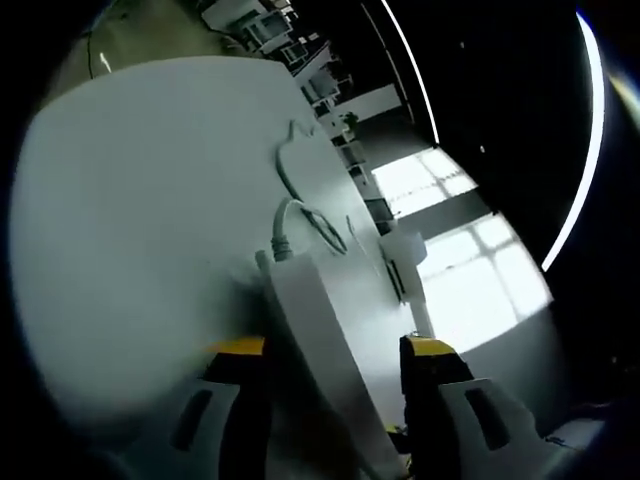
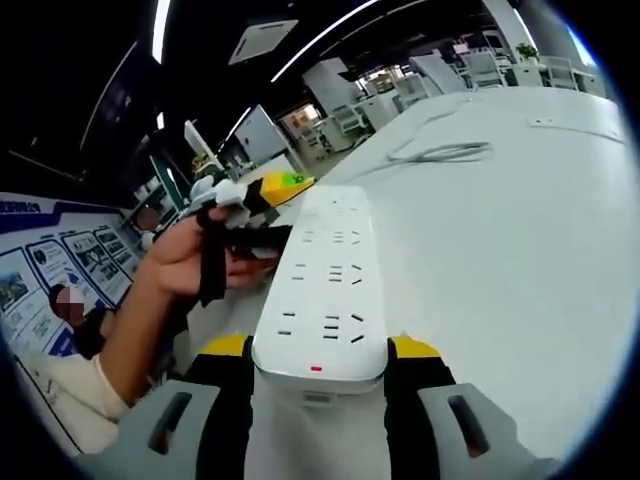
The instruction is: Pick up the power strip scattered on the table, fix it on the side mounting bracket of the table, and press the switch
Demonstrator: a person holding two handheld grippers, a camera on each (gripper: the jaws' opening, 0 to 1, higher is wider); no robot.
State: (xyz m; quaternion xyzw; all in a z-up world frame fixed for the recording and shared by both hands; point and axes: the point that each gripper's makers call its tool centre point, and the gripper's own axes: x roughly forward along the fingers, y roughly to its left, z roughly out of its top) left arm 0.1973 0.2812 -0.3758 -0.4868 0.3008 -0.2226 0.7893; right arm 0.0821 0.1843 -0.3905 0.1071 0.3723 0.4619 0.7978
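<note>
White tabletop (image 2: 520,240) is carrying nothing of the power strip (image 2: 325,285); you are clamping it from both ends. Left gripper (image 1: 335,352) and right gripper (image 2: 318,352) are each squeezing it, likely steadying it for the side bracket.

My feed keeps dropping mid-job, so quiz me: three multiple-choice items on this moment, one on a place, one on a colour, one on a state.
1. Where does the power strip's cable lie?
A. Looped on the white table beyond the strip
B. Hanging off the table edge
C. Wound around the strip

2. What colour are the tips of the right claw?
A. Red
B. Yellow
C. Blue

3. How does the right claw stand to the strip?
A. Open, well clear of it
B. Shut, beside it
C. Shut on its near end

Answers:
1 A: right gripper view shows the cable coiled on the tabletop past the strip's far end.
2 B: yellow pads flank the strip.
3 C: both jaws sit against the strip's sides at the near end.
</note>
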